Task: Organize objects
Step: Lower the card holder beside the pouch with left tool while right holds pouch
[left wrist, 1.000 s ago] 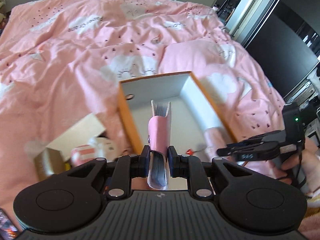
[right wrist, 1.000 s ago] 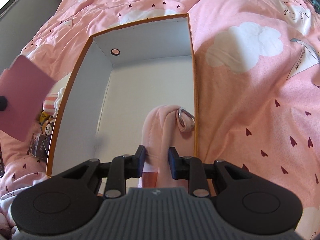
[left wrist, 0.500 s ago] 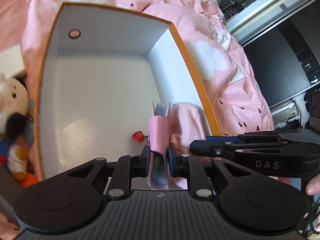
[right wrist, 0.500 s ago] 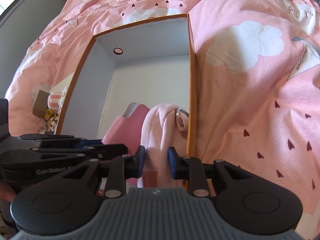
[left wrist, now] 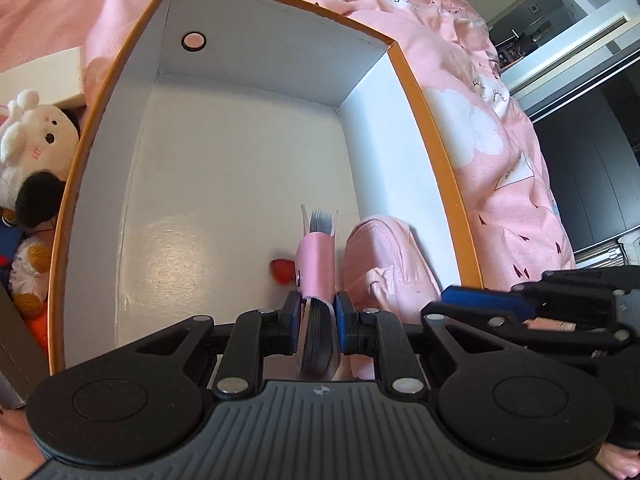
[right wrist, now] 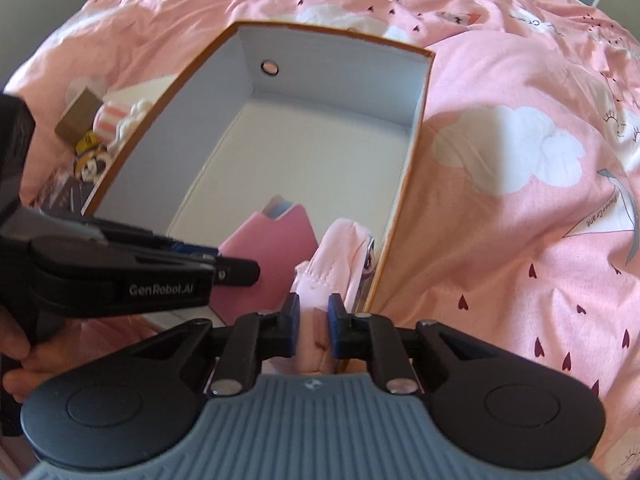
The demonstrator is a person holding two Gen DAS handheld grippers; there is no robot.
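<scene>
Toys (left wrist: 34,168) beside box (left wrist: 432,128)

one box (left wrist: 436,128), one pink notebook (left wrist: 316,264), one pink pouch (left wrist: 384,260), two tools

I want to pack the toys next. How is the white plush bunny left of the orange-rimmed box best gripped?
Probably by the white plush bunny's round head, coming from above: it sticks up beside the orange-rimmed cardboard box, while its body is wedged among other toys.
</scene>
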